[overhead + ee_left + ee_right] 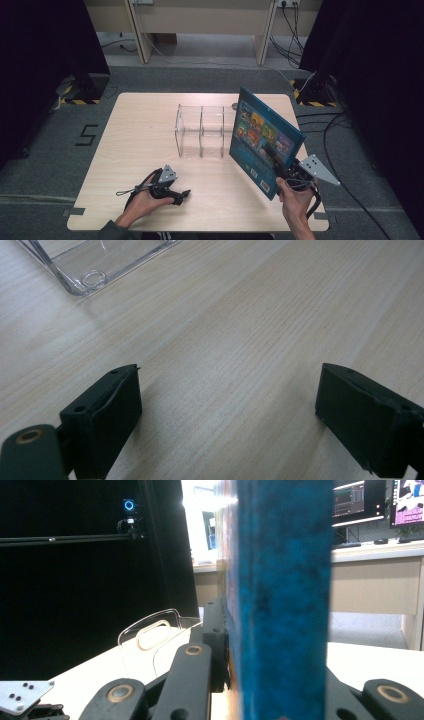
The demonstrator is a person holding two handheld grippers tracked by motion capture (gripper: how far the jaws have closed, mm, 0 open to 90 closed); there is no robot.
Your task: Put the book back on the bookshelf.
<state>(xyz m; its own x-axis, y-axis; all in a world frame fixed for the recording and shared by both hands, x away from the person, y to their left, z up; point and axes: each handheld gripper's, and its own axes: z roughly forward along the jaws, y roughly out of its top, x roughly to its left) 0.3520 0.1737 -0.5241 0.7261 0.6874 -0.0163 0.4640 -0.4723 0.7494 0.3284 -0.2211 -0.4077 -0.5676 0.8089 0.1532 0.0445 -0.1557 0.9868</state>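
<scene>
A blue picture book (262, 140) is held tilted up above the right side of the wooden table (130, 150), with its cover facing left. My right gripper (272, 156) is shut on the book's lower part. In the right gripper view the book's blue edge (282, 600) stands upright between the black jaws. My left gripper (186, 194) lies low at the front left of the table, held by a hand. Its jaws stand wide apart over bare wood (227, 385) with nothing between them. A clear plastic rack (202, 131) with upright dividers stands mid-table, just left of the book.
A corner of the clear rack (95, 265) lies ahead of the left gripper. The left gripper's grey plate (20, 695) shows low in the right gripper view. Black curtains flank the table, and cables run over the floor at the right (340, 135).
</scene>
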